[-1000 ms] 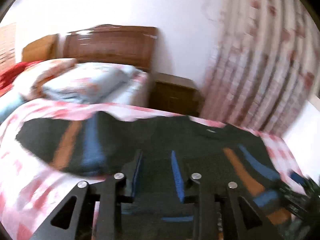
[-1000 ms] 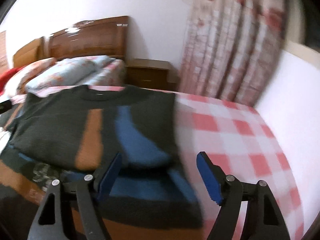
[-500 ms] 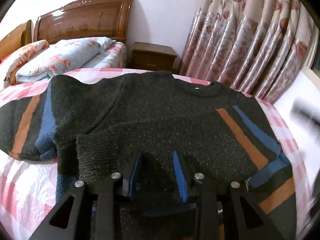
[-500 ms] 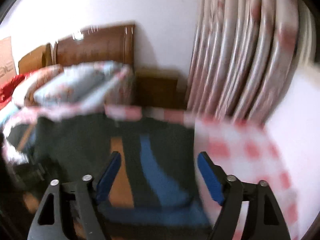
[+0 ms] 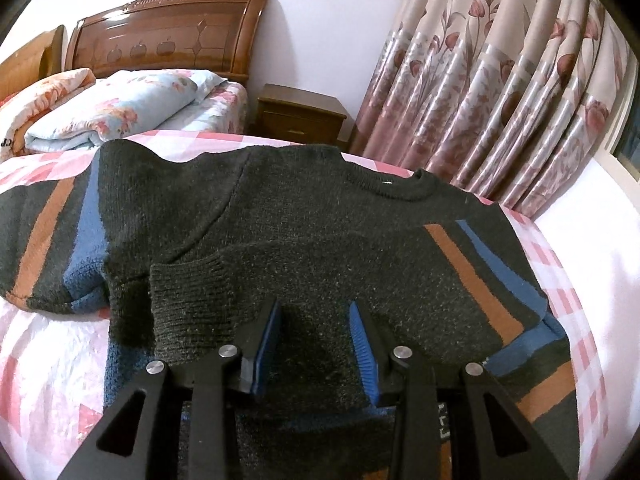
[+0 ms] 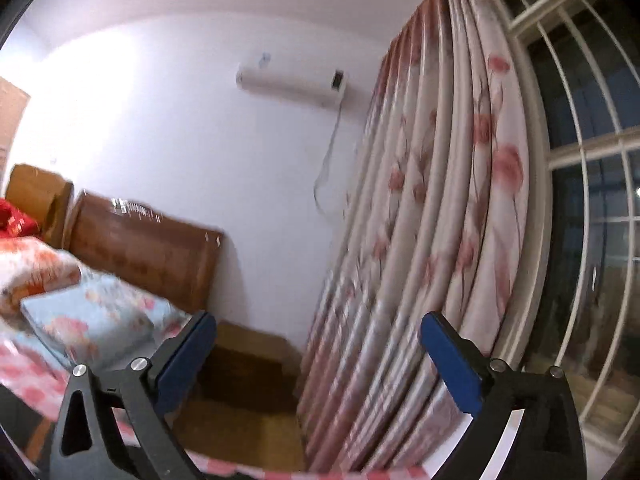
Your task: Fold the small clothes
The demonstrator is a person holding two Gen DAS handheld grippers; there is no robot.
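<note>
The dark striped sweater (image 5: 320,240) lies spread on the pink checked bed (image 5: 44,360), its left sleeve folded across the chest, cuff (image 5: 192,304) at about nine o'clock from the left gripper (image 5: 316,332). That gripper's jaws are opening, knit between them, pads not pressing. The right gripper (image 6: 316,356) is raised toward the curtain (image 6: 432,240), jaws wide apart, holding nothing.

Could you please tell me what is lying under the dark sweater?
The sweater lies on a pink checked bedsheet, visible around its edges. Whatever is beneath its middle is covered.
</note>
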